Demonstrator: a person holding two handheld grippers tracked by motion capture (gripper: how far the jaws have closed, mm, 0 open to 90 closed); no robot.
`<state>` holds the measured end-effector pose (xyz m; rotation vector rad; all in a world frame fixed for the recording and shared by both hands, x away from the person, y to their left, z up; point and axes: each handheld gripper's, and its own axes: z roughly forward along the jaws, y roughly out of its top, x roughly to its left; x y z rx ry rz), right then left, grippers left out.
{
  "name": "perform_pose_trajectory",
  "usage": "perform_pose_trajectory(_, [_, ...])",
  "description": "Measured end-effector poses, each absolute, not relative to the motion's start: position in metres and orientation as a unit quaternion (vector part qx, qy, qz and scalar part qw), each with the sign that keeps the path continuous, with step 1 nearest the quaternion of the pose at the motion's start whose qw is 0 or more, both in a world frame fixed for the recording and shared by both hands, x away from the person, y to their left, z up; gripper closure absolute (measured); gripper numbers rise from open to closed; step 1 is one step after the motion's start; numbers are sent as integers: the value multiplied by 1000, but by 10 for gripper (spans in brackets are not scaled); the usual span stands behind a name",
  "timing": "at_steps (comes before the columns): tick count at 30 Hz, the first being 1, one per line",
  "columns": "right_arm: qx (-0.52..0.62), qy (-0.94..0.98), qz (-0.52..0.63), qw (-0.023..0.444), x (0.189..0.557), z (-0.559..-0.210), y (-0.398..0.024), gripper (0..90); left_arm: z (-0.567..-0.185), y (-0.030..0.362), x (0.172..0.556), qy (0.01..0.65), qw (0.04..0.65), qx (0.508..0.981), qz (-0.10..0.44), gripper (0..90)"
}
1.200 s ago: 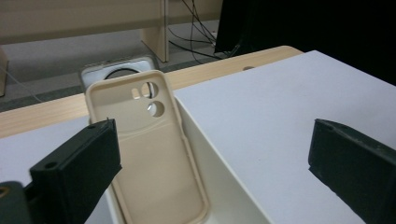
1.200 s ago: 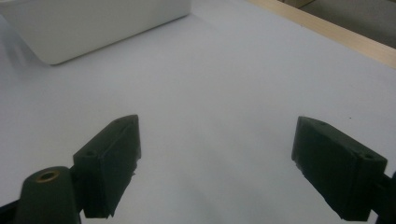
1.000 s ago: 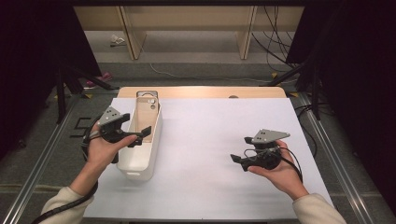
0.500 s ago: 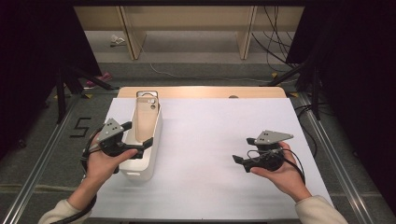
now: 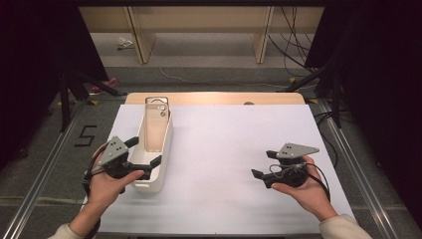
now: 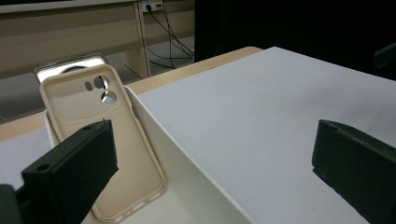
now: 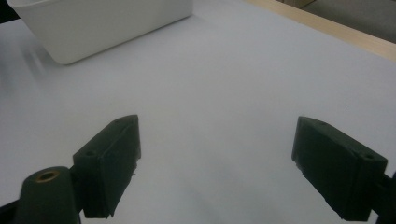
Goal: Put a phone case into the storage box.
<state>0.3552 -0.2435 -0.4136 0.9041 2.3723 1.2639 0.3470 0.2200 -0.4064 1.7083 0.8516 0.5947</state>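
Straddling the near end of the white bin (image 5: 151, 180), the left claw (image 5: 143, 160) hangs released, one jaw inside the bin and the other outside its right wall, gripping nothing. A beige phone case (image 6: 103, 140) leans upright against the bin's far end, camera cut-outs at the top, with a silver-edged phone (image 6: 70, 65) standing just behind it. White paper covers the worktop (image 5: 234, 144). Well apart at the near right, the right claw (image 5: 260, 177) is held released above the bare paper, pointing left toward the bin.
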Motion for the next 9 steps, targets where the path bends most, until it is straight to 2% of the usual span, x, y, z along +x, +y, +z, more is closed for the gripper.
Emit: perform_pose_trajectory(9, [315,825,446,148,354,-414,-242,163,-410,217,343,353,542,718,258,0])
